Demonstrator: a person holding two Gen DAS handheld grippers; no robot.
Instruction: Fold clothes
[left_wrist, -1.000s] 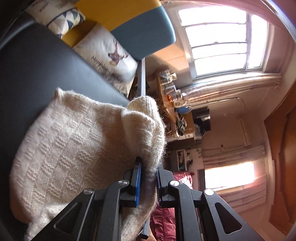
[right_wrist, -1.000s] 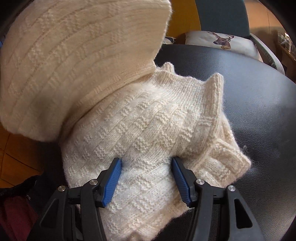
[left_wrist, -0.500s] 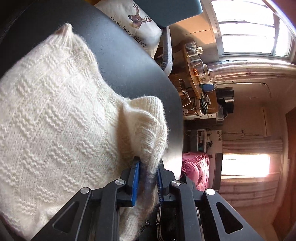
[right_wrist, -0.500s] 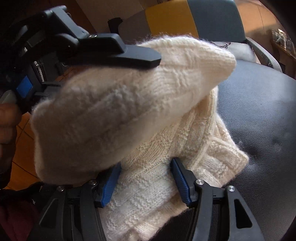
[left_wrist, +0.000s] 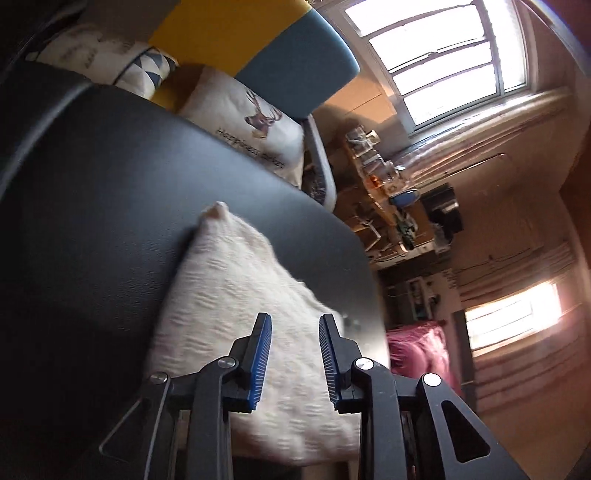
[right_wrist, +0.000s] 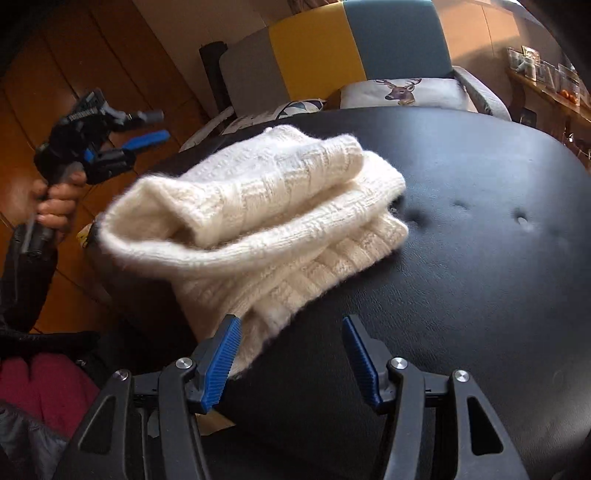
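Note:
A cream knitted sweater lies folded in several layers on the black padded surface, near its left edge. In the left wrist view the same sweater is a blurred pale slab below the blue pads. My left gripper is open and holds nothing; in the right wrist view the left gripper is held in a hand off the left side, away from the sweater. My right gripper is open just short of the sweater's near corner, with nothing between its pads.
A deer-print cushion and a patterned cushion lean on a yellow and teal chair back behind the surface. A cluttered shelf stands beyond. A red cloth lies low left. Wooden floor spreads on the left.
My left gripper let go of the sweater's fold, opened and pulled back to the left. The fold dropped onto the sweater. My right gripper drew back from over the knit.

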